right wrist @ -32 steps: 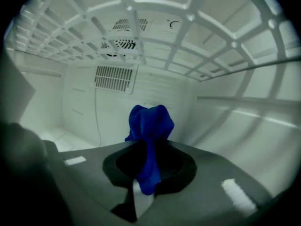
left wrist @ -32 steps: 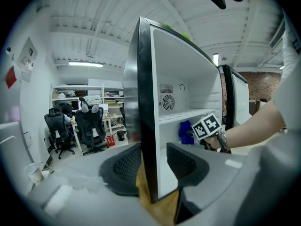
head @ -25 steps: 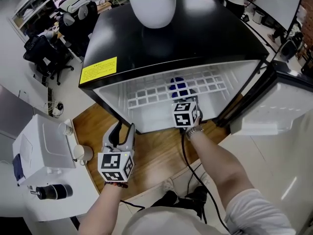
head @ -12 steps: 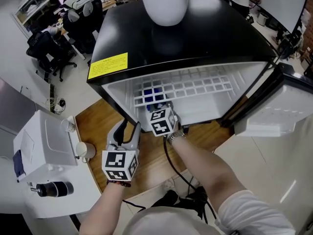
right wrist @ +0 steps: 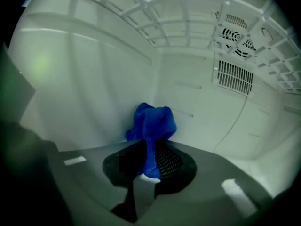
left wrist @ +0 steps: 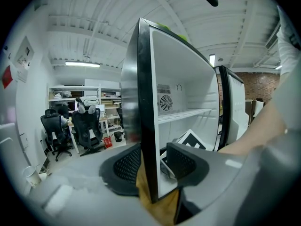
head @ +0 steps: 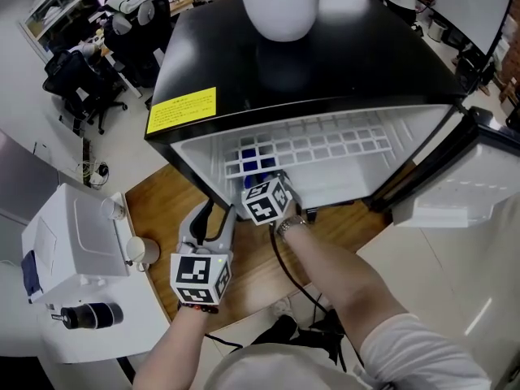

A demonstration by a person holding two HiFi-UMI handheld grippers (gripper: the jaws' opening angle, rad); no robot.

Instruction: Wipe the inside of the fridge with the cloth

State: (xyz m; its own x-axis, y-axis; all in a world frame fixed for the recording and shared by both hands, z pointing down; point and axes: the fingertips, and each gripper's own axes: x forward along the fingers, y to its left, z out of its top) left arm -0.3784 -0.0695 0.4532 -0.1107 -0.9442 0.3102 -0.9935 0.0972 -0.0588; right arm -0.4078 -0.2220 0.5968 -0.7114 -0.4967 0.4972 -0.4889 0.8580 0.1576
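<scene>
In the head view, the fridge (head: 349,63) is seen from above with its door (head: 471,177) swung open to the right. A white pot (head: 280,6) is set on the fridge's black top, and a yellow label (head: 181,110) is stuck near the top's front left corner. The right gripper (head: 262,177) is reached into the fridge's left part, under the wire shelf (head: 325,146), with its marker cube just outside the opening. The blue cloth (head: 253,157) is glimpsed through the shelf's bars, deep in the fridge's left side. The left gripper (head: 213,218) is held just outside the fridge's front left corner, over the wooden floor (head: 268,258).

In the left gripper view, the left gripper (left wrist: 149,161) is shown with its jaws spread wide and nothing gripped. The fridge's (left wrist: 178,69) black front edge is lined up between them, with a gap left on either side. A round fan vent (left wrist: 165,102) is seen on the fridge's back wall.

In the right gripper view, the cloth (right wrist: 153,126) is pinched between the narrowly set jaws of the right gripper (right wrist: 150,161). Its bunched end is pushed out past the tips, against or just short of the fridge's inner wall near a back corner; contact cannot be told. The shelf's grid (right wrist: 188,13) is seen overhead, and a slotted vent (right wrist: 233,76) on the back wall to the right.
</scene>
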